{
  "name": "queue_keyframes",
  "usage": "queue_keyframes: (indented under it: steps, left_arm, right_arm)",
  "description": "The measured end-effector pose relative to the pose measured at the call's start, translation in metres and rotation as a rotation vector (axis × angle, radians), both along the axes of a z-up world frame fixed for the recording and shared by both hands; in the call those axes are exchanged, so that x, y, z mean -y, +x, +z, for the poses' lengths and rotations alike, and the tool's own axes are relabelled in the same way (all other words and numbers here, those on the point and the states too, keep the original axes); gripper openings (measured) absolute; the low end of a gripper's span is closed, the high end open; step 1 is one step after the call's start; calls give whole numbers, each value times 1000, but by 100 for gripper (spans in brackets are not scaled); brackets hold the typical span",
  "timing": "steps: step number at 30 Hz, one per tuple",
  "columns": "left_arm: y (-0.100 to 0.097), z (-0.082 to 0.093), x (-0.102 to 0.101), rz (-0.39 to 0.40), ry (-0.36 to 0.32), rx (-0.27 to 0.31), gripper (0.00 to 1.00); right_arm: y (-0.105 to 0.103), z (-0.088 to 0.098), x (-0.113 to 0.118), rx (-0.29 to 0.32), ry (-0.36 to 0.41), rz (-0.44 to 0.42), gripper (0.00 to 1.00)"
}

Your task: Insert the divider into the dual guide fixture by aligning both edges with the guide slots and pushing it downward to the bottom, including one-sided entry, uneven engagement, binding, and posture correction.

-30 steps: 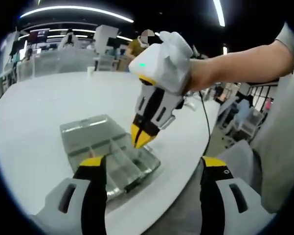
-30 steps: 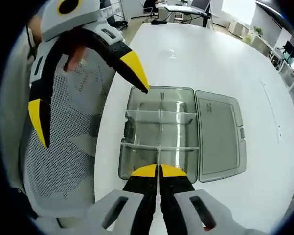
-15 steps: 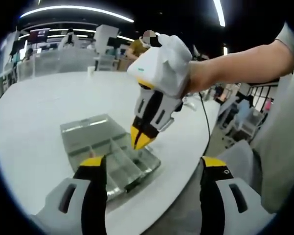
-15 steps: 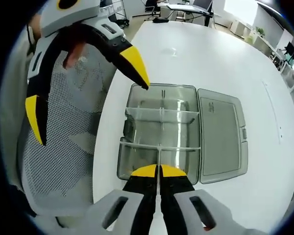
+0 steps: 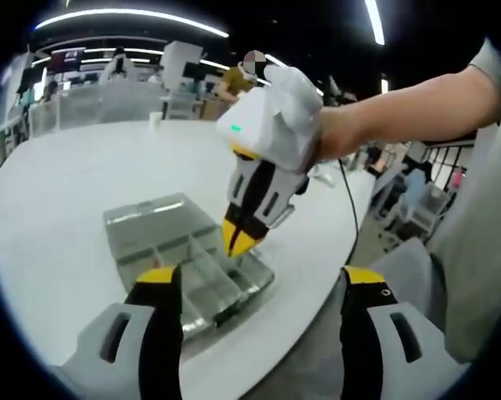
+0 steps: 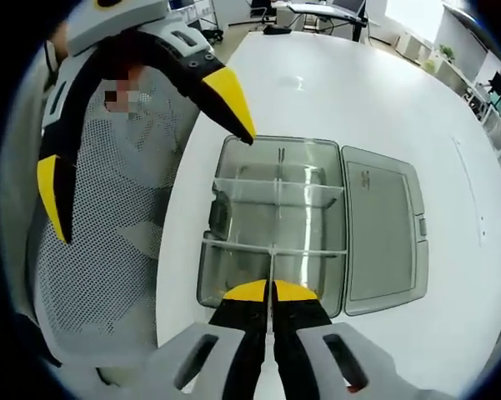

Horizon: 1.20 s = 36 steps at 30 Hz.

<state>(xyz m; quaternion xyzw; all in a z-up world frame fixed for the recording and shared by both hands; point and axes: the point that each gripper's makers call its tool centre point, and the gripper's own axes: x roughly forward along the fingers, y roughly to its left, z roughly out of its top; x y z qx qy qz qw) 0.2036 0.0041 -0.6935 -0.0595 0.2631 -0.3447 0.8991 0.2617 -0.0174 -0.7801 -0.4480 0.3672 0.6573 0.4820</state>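
Here, left claw [image 6: 142, 137] hangs spread wide, empty, its upper yellow tip just over the near-left corner of the clear fixture box [image 6: 271, 221]. Box sits on the white tabletop [image 6: 383, 108], lid [image 6: 383, 229] folded flat to its right, cross partitions already standing inside. Right claw [image 6: 269, 292] is pinched tight on the thin clear divider [image 6: 270, 268], held upright over the box's near compartment. In the left gripper view, right claw [image 5: 237, 242] points down into the box [image 5: 187, 258].
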Motion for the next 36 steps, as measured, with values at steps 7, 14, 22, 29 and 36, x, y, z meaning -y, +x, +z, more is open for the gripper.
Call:
queue_keyframes:
  steps: [7,14,22,29,36]
  left_arm:
    - [0,0,0,1,2,-2,75]
    - [-1,1,-1,3,2,-3,75]
    - [0,2,0,2,1,-2,75]
    - [0,-1,-2,6,0,-1,75]
    - [-1,1,-1,8,0,-1,75]
  right_arm:
    - [-1,-4,0,-3,-3,0,0]
    - [0,-7,1,-6,-8,0,0]
    - [-2,-6,0,-9,-11,-1,0]
    - [-3,-5,0,-10,-13,-5,0]
    - [-4,-5,0,-18,-21,-22,0]
